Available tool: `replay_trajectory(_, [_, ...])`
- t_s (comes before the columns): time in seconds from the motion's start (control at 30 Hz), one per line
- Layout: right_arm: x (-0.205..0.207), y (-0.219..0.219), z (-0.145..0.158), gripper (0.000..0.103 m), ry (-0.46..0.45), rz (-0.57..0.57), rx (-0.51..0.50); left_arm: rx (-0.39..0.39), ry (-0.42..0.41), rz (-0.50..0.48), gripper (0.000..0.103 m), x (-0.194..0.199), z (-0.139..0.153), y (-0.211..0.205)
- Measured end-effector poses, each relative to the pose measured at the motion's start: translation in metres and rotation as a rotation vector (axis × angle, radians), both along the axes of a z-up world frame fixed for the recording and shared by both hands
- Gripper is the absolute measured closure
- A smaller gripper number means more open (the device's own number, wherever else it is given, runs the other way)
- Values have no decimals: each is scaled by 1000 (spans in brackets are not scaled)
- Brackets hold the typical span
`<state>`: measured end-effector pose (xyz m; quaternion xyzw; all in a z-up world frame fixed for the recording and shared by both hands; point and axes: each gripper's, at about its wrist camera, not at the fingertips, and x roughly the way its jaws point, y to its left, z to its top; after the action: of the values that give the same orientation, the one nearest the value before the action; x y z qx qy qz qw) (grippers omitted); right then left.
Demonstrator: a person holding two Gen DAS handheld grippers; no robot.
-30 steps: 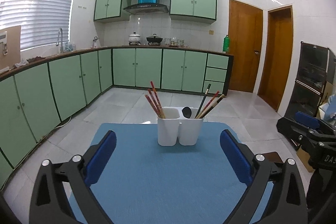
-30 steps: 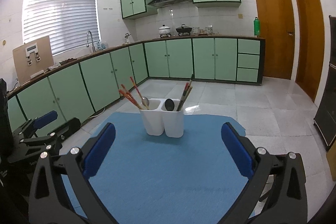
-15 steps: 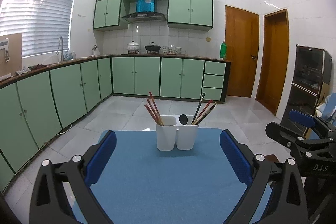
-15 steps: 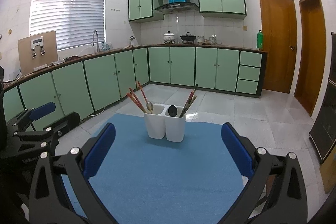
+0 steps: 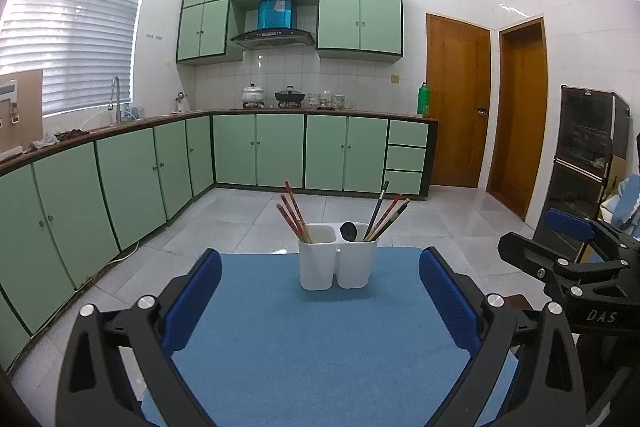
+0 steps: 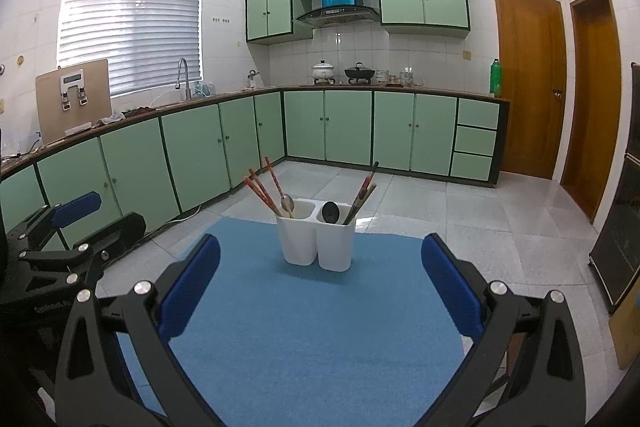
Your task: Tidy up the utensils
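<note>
A white two-compartment utensil holder (image 5: 338, 265) (image 6: 316, 243) stands upright at the far end of a blue mat (image 5: 304, 347) (image 6: 312, 327). Its left compartment holds red chopsticks (image 5: 292, 213) (image 6: 262, 191) and a metal spoon (image 6: 287, 203). Its right compartment holds a black spoon (image 5: 349, 231) (image 6: 330, 213) and dark chopsticks (image 5: 386, 213) (image 6: 363, 193). My left gripper (image 5: 320, 301) is open and empty, well short of the holder. My right gripper (image 6: 320, 293) is open and empty, also short of it. Each gripper shows at the edge of the other's view.
Green kitchen cabinets (image 5: 280, 151) line the far and left walls. Two wooden doors (image 5: 458, 111) stand at the right. A dark glass-front cabinet (image 5: 584, 163) stands at the far right. The tiled floor (image 6: 460, 211) lies beyond the mat.
Both cameras have pulled back and tilted up a little, so the holder sits smaller and lower in view. Both grippers stay open and empty.
</note>
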<state>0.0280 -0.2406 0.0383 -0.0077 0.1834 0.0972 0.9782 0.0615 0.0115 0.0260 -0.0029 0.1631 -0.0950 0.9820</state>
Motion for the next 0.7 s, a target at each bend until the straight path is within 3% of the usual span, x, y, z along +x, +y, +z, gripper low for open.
replay_trajectory(0.7, [3, 0, 1, 5, 6, 9, 6, -1, 0, 2, 6, 2, 0, 1])
